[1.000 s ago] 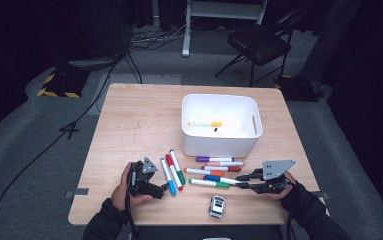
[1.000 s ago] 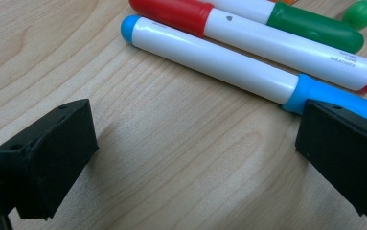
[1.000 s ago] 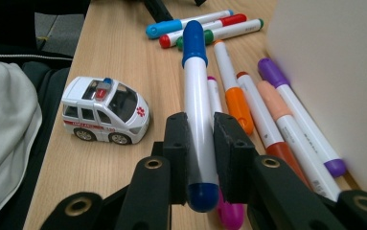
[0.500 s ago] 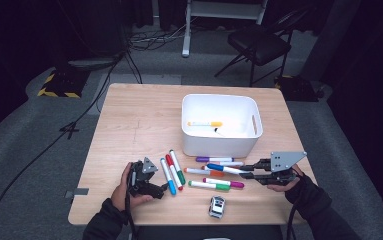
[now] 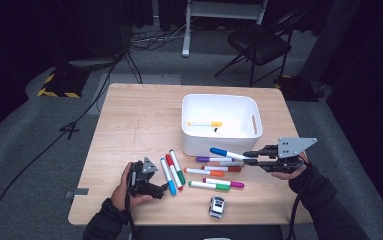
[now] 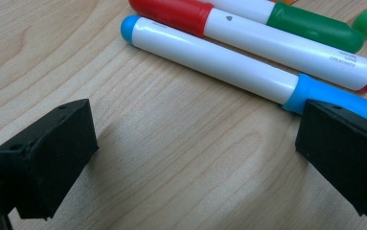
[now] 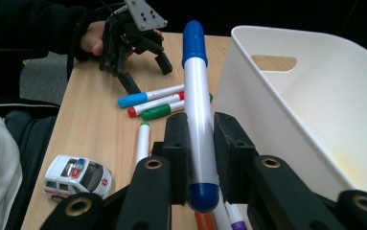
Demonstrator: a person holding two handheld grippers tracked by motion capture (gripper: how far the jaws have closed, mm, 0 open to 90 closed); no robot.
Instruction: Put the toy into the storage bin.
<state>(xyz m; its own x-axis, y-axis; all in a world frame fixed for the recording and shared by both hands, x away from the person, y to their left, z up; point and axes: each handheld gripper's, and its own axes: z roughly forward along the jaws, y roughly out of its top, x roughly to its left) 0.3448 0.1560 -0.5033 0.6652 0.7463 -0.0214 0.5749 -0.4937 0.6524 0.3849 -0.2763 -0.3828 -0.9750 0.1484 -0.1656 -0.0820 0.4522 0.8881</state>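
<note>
right hand-held gripper [image 5: 249,158] clamping blue marker [image 5: 227,152], white bin [image 5: 222,103]

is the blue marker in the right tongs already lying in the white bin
No, the blue marker is clamped between the pads of the right tongs, outside the white bin and beside its wall.

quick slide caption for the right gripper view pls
Right gripper shut on a blue-capped marker beside the white bin, spare markers and a toy car on the table.
</note>
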